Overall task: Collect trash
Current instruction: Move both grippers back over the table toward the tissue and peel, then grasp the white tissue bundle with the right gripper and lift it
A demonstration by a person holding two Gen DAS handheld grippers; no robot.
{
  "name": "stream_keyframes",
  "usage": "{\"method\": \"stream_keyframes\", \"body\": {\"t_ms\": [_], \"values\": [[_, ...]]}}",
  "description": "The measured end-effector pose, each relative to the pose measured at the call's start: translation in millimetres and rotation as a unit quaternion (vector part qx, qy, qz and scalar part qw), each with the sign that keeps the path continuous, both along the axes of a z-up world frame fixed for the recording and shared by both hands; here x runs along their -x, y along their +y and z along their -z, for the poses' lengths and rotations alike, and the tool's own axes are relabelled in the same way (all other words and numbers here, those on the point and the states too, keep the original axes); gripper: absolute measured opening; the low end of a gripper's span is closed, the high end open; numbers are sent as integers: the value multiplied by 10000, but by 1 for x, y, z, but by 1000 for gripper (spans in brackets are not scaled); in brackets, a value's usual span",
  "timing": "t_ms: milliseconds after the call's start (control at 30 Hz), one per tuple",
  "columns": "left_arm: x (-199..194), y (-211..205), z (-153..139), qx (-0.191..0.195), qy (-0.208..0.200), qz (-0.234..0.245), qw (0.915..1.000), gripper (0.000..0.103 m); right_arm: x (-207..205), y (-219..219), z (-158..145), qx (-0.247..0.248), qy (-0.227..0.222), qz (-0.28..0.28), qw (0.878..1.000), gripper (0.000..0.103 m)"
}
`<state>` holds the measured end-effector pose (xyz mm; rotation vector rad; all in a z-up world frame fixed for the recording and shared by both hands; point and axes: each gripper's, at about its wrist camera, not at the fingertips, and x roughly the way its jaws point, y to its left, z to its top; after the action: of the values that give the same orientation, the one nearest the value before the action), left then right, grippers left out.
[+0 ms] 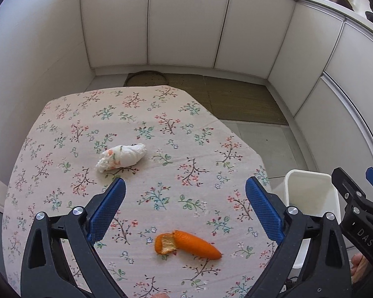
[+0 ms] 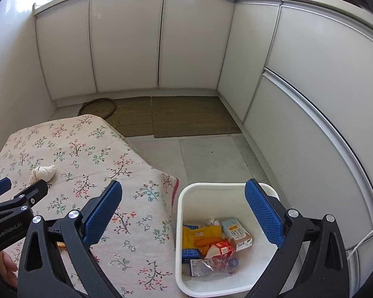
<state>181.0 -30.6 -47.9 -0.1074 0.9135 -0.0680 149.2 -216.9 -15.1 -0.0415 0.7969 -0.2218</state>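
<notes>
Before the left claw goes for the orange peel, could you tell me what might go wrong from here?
1. The orange peel lies flat on the loose floral tablecloth; the open left claw may pinch cloth along with it.
2. The white bin stands on the floor beside the table, so a release short of it would likely drop the peel on the floor.
3. The crumpled tissue lies farther back and could be overlooked.

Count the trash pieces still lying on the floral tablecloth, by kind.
Orange peel piece: 1
Crumpled white paper tissue: 1
Total: 2
</notes>
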Motion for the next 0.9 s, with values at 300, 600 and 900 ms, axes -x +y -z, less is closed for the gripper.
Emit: {"method": "stream_keyframes", "body": {"t_ms": [300,600,900], "values": [[-6,71,11,187,222,-665,9974,93,-23,57,17,214,149,-588,9979,96],[-11,119,18,308,433,-1202,9913,93,-48,113,28,389,197,-1236,9914,96],[-15,201,4,629,431,-2350,9690,93,-66,188,61,724,397,-2440,9663,96]]}}
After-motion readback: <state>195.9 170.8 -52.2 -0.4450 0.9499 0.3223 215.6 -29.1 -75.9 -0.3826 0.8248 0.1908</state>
